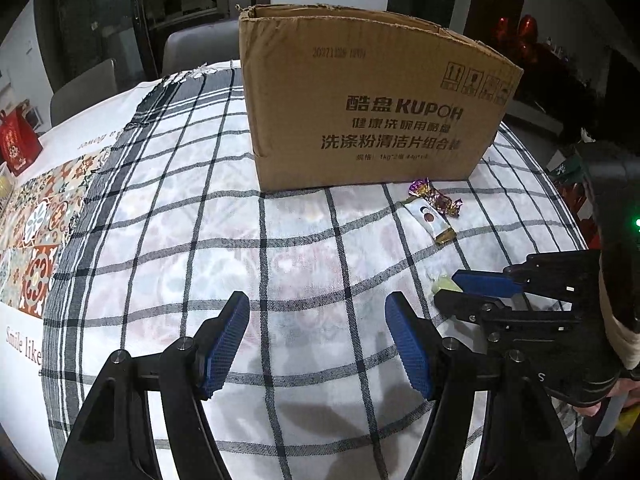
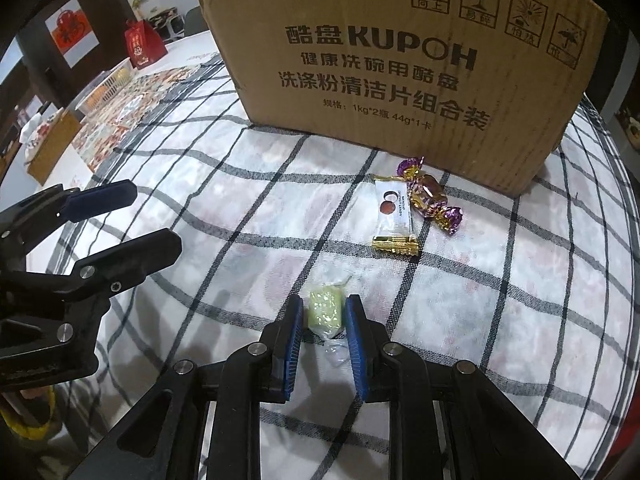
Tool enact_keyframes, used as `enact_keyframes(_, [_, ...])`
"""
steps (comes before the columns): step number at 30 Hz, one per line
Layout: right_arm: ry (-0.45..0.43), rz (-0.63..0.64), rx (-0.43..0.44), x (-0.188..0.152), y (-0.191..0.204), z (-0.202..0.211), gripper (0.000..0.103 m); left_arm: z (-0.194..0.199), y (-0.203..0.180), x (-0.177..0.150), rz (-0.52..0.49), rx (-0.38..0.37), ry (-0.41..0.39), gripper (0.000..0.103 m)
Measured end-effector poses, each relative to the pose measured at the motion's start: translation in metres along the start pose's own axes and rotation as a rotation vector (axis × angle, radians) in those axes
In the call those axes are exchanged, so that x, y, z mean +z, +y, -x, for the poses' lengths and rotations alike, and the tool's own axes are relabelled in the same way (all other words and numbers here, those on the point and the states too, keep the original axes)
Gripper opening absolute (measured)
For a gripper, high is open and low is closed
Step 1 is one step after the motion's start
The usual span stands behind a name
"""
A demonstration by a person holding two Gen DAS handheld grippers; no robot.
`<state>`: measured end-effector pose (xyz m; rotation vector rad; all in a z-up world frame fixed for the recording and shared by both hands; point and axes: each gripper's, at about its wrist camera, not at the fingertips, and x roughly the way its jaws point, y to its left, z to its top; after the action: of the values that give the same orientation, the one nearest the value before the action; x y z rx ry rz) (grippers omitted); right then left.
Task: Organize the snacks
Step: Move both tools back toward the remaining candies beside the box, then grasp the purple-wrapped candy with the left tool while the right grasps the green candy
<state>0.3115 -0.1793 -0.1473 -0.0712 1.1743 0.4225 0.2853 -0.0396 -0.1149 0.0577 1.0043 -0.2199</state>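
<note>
Snacks: three (image 2: 324, 310) (image 2: 394, 216) (image 2: 430, 196); cardboard box (image 2: 400, 60): one.

We cannot see inside the cardboard box (image 2: 400, 60); only its outer walls show, and its top edge is cut off in the right wrist view. In the left wrist view the right gripper (image 1: 448, 290) hides most of the pale green candy (image 1: 442, 283). The print on the white candy bar (image 2: 396, 216) is too small to read. We cannot tell whether the pads (image 2: 354, 332) touch the candy's clear wrapper.
</note>
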Motion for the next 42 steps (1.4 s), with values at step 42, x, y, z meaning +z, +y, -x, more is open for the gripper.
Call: enact_keyframes(42, [-0.316, -0.360, -0.105, -0.030, -0.090, 0.073, 0.019, -0.054, -0.094, 0.057, -0.266, -0.222, -0.087, 0.059])
